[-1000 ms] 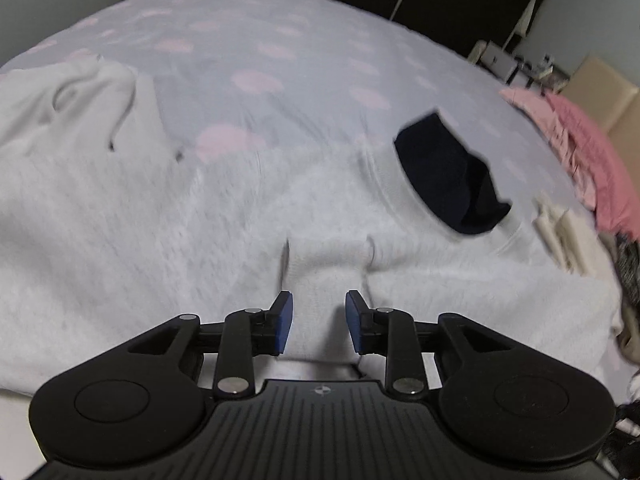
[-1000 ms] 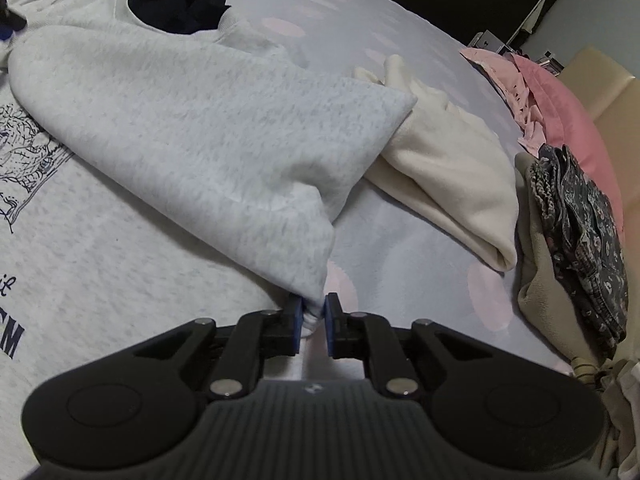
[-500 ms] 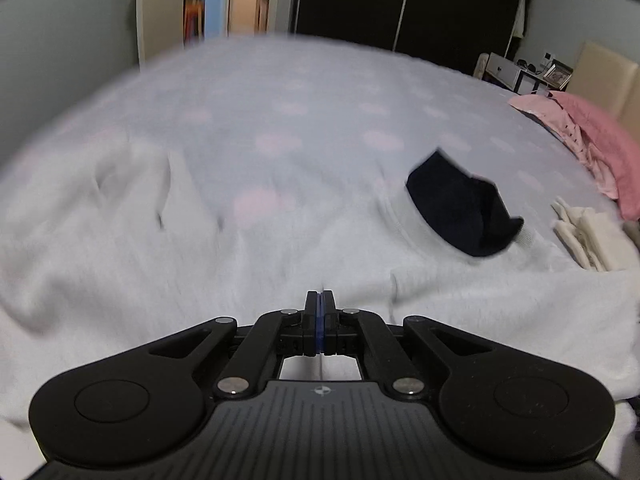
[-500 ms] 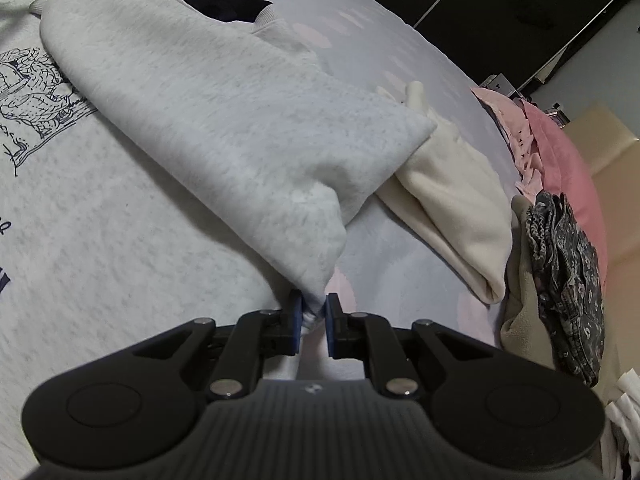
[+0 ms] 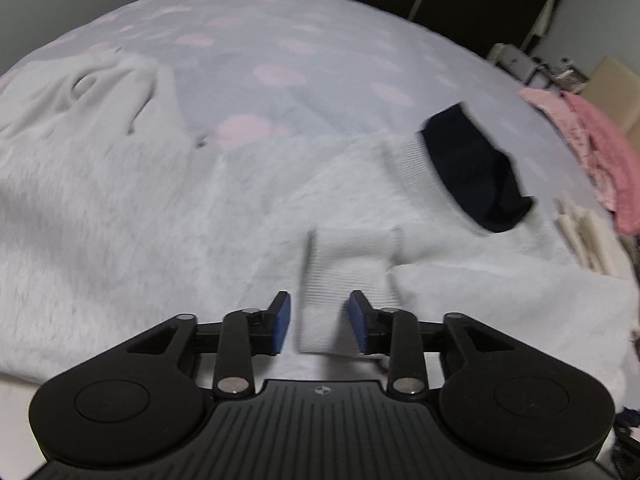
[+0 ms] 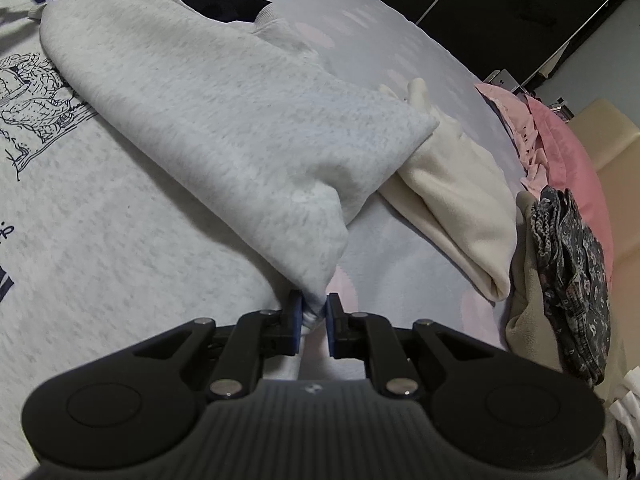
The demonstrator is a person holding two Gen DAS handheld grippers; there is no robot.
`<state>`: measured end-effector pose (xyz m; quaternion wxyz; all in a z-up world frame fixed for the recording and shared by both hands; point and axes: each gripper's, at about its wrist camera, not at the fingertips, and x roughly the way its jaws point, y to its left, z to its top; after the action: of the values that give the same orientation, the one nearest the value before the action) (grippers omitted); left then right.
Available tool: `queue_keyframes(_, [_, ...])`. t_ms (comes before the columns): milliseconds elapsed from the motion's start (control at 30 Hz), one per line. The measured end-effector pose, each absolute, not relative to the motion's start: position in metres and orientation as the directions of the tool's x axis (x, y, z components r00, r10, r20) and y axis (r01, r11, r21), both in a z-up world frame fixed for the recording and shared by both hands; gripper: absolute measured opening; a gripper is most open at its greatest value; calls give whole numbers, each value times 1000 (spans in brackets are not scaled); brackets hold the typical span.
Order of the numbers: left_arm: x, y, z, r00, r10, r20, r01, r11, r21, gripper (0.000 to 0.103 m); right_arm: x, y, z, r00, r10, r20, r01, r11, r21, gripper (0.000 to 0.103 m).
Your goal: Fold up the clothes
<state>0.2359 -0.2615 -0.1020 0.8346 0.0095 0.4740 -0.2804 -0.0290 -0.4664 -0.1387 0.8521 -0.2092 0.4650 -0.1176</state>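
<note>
The grey sweatshirt (image 5: 132, 216) is spread on the bed (image 5: 320, 52). Its ribbed cuff (image 5: 344, 276) lies between the open jaws of the left gripper (image 5: 319, 320), its long axis running up the frame from lower centre. The right gripper (image 6: 312, 320) is clamped on a folded corner at lower centre. One sweatshirt, one cuff and two grippers are counted; the left gripper is nearer the cuff.

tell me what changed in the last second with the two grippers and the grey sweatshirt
The left gripper shut half a second ago and has opened again, its fingers now either side of the ribbed cuff. The right gripper stays clamped on the folded edge of the grey sweatshirt. The cream garment has not moved.
</note>
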Motion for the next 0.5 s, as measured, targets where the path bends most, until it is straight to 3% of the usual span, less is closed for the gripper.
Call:
queue_keyframes(67, [237,-259,-105,390,-471,-791,475,839,-265,36,-28,-467,-139,540,-392,-745,5,886,-463,15])
queue_keyframes(167, [237,-260,-106,341,-516,-786,496,809,-316,22,-27,-467,-139,536,-390,-748,5,888,-460,16])
queue_keyframes(300, [230,-263,-103,381,-491,-783,491,825,-279,3,-23,-467,-140,528,-393,-753,1,887,-462,16])
queue_keyframes(500, [219,-250,-54,494,-534,-686,502,820,-276,2,-26,-465,-138,537,-404,-741,-8,876,-483,14])
